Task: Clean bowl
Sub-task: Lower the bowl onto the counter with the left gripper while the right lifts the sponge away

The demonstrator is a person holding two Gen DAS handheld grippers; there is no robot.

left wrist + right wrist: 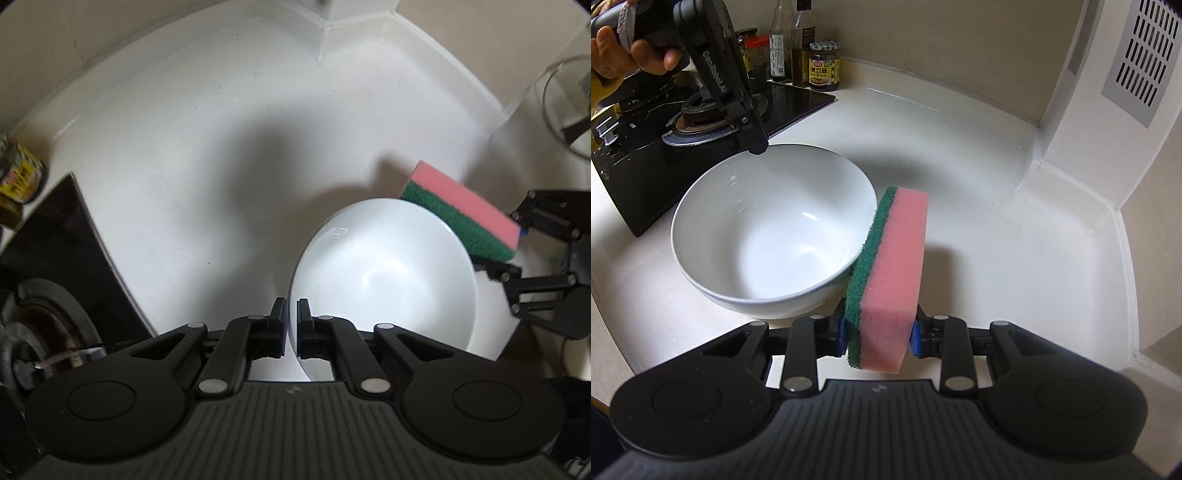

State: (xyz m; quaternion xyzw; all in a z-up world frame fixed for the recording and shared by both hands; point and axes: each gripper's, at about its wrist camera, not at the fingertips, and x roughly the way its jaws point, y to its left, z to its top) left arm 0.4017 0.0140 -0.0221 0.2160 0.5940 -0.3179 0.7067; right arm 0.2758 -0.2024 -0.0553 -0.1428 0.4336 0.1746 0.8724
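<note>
- A white kitchen desk point(979, 192) runs into a tiled corner, with a black glass gas hob point(701, 122) and a row of sauce bottles and jars point(803, 48) at the back.
- The plain white ceramic bowl point(768, 236) stands upright on the desk just beside the hob, empty and glossy inside.
- The left gripper point(291, 325) points steeply down, its jaws pinched shut on the bowl's rim, one finger inside and one outside.
- The right gripper point(877, 334) clamps a pink foam sponge with a green scouring face point(894, 273) by its flat sides, jaws about a sponge's thickness apart; the green face touches the bowl's outer rim.
- Judgement: the wiping step is at hand. Doing it well means keeping the rim grip firm so the bowl cannot skate, tipping the sponge over the rim, and sweeping the green face round the inner wall down to the bottom.
</note>
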